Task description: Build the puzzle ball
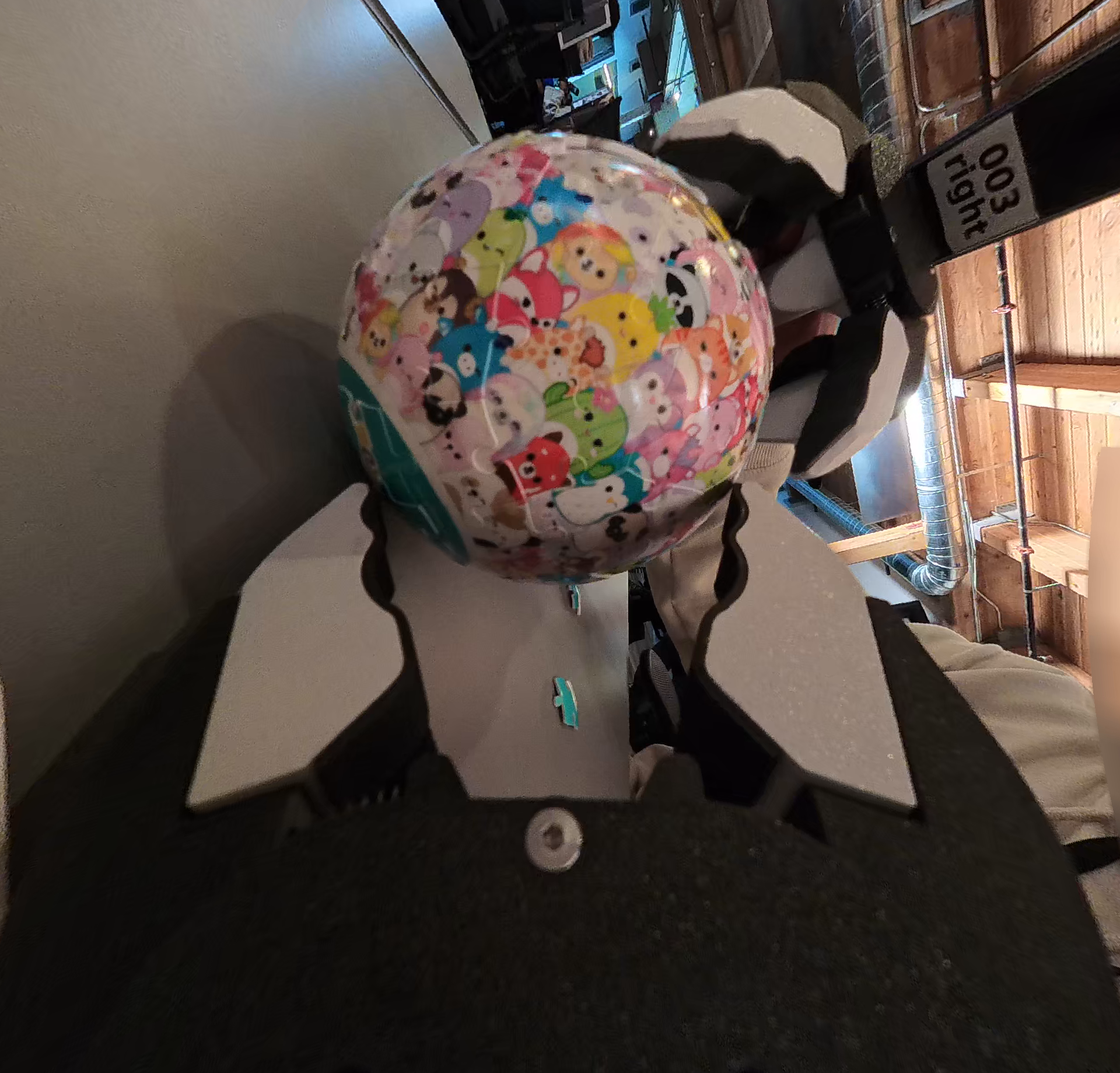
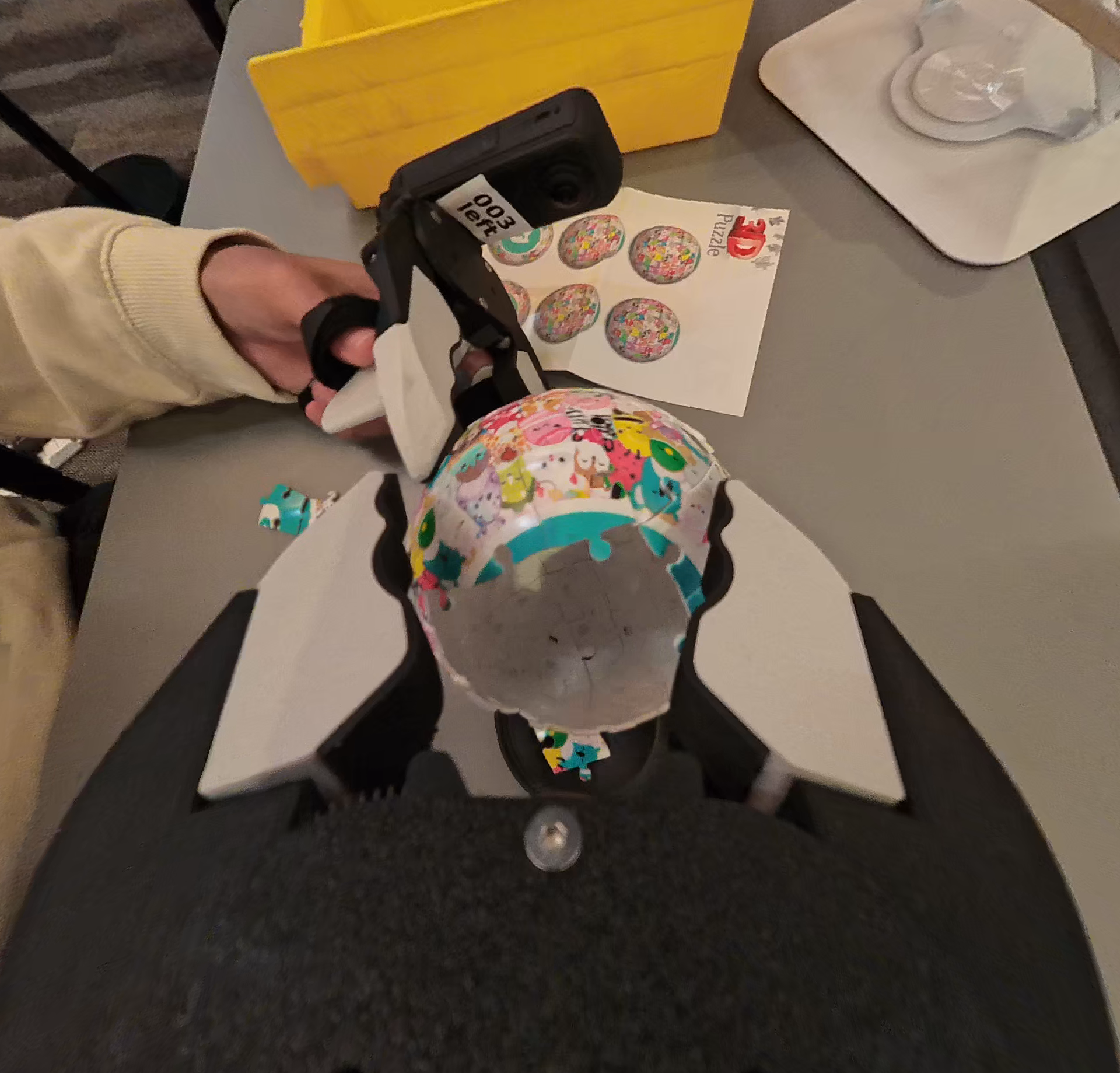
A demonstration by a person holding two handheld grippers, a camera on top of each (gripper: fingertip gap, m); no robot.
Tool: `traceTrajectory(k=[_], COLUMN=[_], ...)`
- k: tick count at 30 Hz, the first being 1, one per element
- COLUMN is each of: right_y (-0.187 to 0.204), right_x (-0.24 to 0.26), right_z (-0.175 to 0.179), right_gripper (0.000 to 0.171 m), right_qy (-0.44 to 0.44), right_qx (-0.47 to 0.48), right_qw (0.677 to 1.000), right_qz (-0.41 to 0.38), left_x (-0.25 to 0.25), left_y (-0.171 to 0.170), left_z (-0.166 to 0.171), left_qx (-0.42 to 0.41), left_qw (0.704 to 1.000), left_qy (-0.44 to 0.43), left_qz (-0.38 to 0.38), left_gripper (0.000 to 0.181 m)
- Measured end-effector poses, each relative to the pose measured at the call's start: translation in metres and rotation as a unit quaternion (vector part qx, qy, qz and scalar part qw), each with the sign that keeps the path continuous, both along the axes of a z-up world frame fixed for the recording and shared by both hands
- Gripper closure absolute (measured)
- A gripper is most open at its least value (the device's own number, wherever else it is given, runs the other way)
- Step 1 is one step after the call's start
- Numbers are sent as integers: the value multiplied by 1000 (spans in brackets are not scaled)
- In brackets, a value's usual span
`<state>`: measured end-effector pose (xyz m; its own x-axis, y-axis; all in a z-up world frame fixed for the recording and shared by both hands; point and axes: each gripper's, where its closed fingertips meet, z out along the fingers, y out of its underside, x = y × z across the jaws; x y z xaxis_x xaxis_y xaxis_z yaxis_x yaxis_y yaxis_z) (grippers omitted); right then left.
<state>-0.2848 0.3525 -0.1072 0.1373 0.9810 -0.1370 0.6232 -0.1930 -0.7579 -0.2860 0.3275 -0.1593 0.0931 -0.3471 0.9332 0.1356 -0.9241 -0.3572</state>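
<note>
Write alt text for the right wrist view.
The right gripper clamps an unfinished puzzle ball, its open gap facing the camera. The left gripper touches the ball's far side; loose pieces lie on the grey table.

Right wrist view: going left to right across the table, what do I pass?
Sleeve → loose teal piece → puzzle ball → instruction sheet → white stand base.

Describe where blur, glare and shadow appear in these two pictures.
Left wrist view: the puzzle ball has glare along its top and casts a dark shadow on the table; a bright lamp flares at right. Right wrist view: even light, the sleeve slightly blurred.
</note>
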Motion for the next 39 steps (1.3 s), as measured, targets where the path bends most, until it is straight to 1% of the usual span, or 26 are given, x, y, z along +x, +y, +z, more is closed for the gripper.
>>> traceTrajectory(k=[3, 5, 8, 10, 11, 13, 15, 16, 18, 20, 22, 23, 25, 27, 29, 33, 35, 36, 37, 39], right_y=[-3, 0, 4, 3, -1, -3, -2, 0, 9, 30, 39, 40, 43, 47, 45, 43, 33, 27, 23, 12], right_x=[8, 17, 40, 60, 71, 84, 84, 82, 75, 62, 40, 29, 8, -6, -11, 3, 17, 27, 38, 62], right_z=[7, 12, 15, 0, -16, -45, -55, -52, -35, -7, 17, 20, 10, -3, -12, -24, -29, -34, -41, -56], right_gripper=[76, 75, 79, 86, 88, 94, 99, 102, 102, 90, 82, 76, 65, 64, 61, 64, 73, 82, 82, 89], right_qy=[21, 29, 42, 33, 22, 2, 27, 47, 102, 154, 174, 161, 113, 83, 72, 59, 48, 31, 10, -31], right_qx=[10, 27, 53, 64, 54, 21, 1, 0, 17, 72, 97, 95, 83, 68, 41, 32, 12, 7, 8, 19], right_qw=[1000, 999, 998, 997, 998, 1000, 1000, 999, 994, 984, 979, 982, 990, 994, 996, 998, 999, 999, 1000, 999], right_qz=[13, 8, -7, -4, 2, 0, -7, -11, -28, -56, -43, -26, 4, 15, 16, 3, 3, 6, 3, 5], left_x=[1, 1, 1, 1, 1, 2, 2, 2, -1, -7, -15, -20, -30, -36, -43, -62, -67, -69, -69, -70], left_y=[0, 1, 1, 1, 1, 0, 0, 0, 0, -1, -1, -1, 0, 0, -1, -2, -1, -1, 0, 0], left_z=[-1, -2, -3, -3, -2, -3, -4, -3, -4, -1, 3, 4, 3, 5, 7, 4, 2, 2, 2, 1], left_qx=[1, 4, 6, 7, 8, 9, 7, 8, 10, 16, 26, 34, 46, 45, 45, 50, 48, 45, 43, 43], left_qw=[1000, 1000, 1000, 1000, 1000, 1000, 1000, 1000, 999, 999, 999, 997, 995, 994, 994, 990, 990, 990, 991, 991], left_qy=[7, 11, 16, 16, 14, 16, 18, 18, 30, 35, 48, 61, 85, 89, 92, 122, 123, 116, 111, 113], left_qz=[-3, -5, -9, -10, -11, -14, -17, -17, -11, -7, 5, 15, 29, 34, 38, 53, 59, 60, 61, 61], left_gripper=[78, 79, 81, 84, 87, 87, 87, 87, 86, 86, 86, 85, 83, 82, 82, 79, 78, 78, 80, 80])
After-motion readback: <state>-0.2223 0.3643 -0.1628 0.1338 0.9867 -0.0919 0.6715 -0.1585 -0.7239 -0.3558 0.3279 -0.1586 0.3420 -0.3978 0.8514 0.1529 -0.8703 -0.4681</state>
